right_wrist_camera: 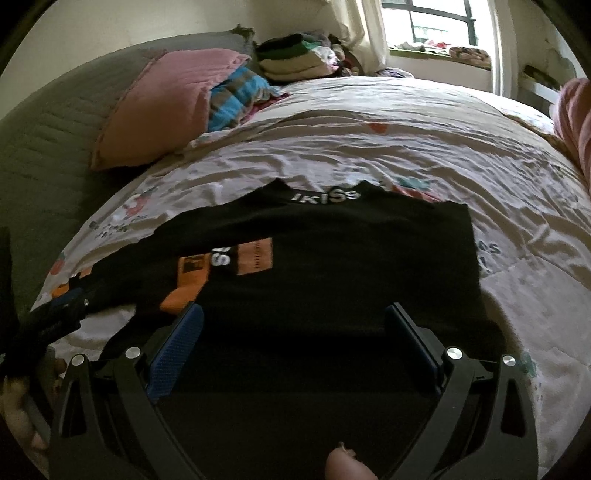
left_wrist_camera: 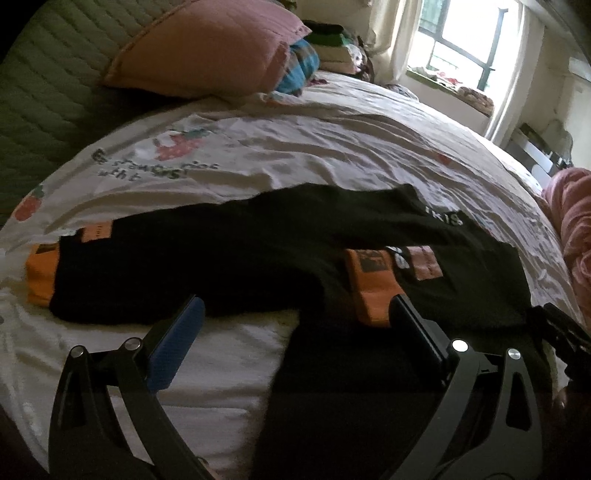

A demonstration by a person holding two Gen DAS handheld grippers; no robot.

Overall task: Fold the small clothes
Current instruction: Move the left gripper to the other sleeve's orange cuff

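Both claws stand wide open and grip nothing: the left claw [left_wrist_camera: 295,314] hovers over the near edge of the black long-sleeved shirt with orange and pink patches [left_wrist_camera: 229,254], with white sheet and dark cloth showing between its blue-padded fingers [left_wrist_camera: 181,343], and the right claw [right_wrist_camera: 295,321] hovers over the shirt's body, its fingers apart above the black fabric without pressing it. The shirt lies flat on the white printed bedsheet [right_wrist_camera: 406,155], one sleeve stretched out to the left and a sleeve folded across the chest, the collar with white lettering [right_wrist_camera: 328,195] farthest from the cameras. Behind it on the left lean a pink quilted pillow [right_wrist_camera: 162,107] and a folded blue plaid cloth [right_wrist_camera: 236,99]; a stack of folded clothes [right_wrist_camera: 295,59] sits farther back, by the bright window [right_wrist_camera: 436,22].
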